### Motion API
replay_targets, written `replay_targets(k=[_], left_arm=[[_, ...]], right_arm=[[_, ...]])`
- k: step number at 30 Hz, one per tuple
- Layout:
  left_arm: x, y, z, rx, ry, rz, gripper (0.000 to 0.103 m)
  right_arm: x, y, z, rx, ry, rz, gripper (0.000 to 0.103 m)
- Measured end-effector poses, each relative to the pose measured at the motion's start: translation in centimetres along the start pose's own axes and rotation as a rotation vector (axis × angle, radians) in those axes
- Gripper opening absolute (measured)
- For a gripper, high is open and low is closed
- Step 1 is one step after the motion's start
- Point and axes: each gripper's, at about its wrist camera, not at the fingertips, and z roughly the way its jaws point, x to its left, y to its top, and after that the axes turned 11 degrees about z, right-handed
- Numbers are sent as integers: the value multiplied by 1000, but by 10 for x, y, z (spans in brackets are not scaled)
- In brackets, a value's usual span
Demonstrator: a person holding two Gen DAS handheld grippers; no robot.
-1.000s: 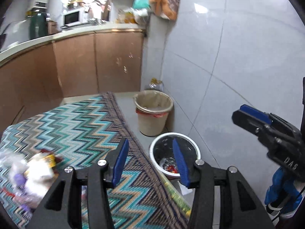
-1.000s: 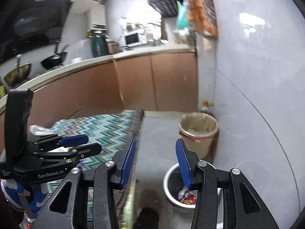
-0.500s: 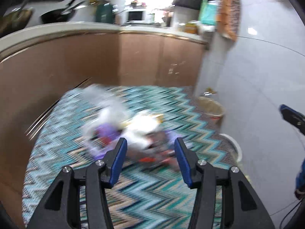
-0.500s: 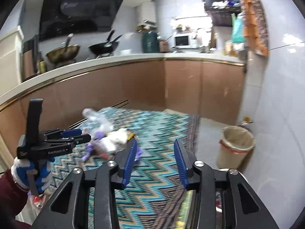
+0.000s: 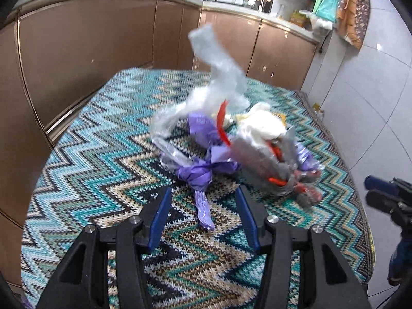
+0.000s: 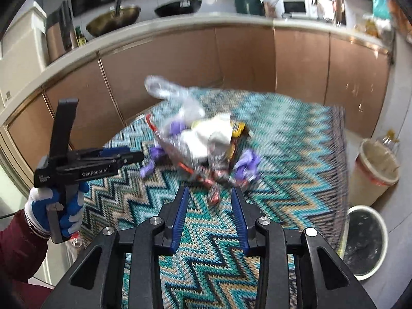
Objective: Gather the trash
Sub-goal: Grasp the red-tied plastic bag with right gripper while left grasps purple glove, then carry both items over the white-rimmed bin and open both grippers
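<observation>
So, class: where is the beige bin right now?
In the right wrist view the beige bin stands on the floor at the right edge, past the zigzag cloth, just behind the round white bin. It does not show in the left wrist view.

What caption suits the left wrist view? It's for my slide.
Open left gripper nears a trash pile on the zigzag cloth.

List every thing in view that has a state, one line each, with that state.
Left gripper: open, a purple bag tail between its fingers, not pinched.
Right gripper: fingers closing, nothing gripped.
Trash pile: heaped loose on the zigzag cloth, uncollected.
Beige bin: upright, lined, open-topped.
White-rimmed bin: upright, open, dark liner inside.
</observation>
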Motion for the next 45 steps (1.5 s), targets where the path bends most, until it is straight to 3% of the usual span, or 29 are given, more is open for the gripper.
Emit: replay_targets(k=[5, 18, 22, 26, 29, 45], left_arm=[[4, 3, 22, 41, -21, -15, 50], [2, 6, 50, 88, -52, -24, 48], [3, 5, 51, 89, -52, -24, 32], [8, 0, 45, 91, -56, -30, 16], [13, -4, 39, 86, -62, -38, 12], [17, -21, -44, -36, -15, -36, 10]], right_arm=[[-8, 0, 39, 79, 8, 13, 33], [-10, 9, 93, 178, 13, 6, 28], [-10, 7, 101, 197, 22, 11, 19], [-5, 5, 102, 205, 25, -6, 11], [1, 3, 98, 199, 33, -16, 9], [25, -6, 30, 88, 43, -48, 8]])
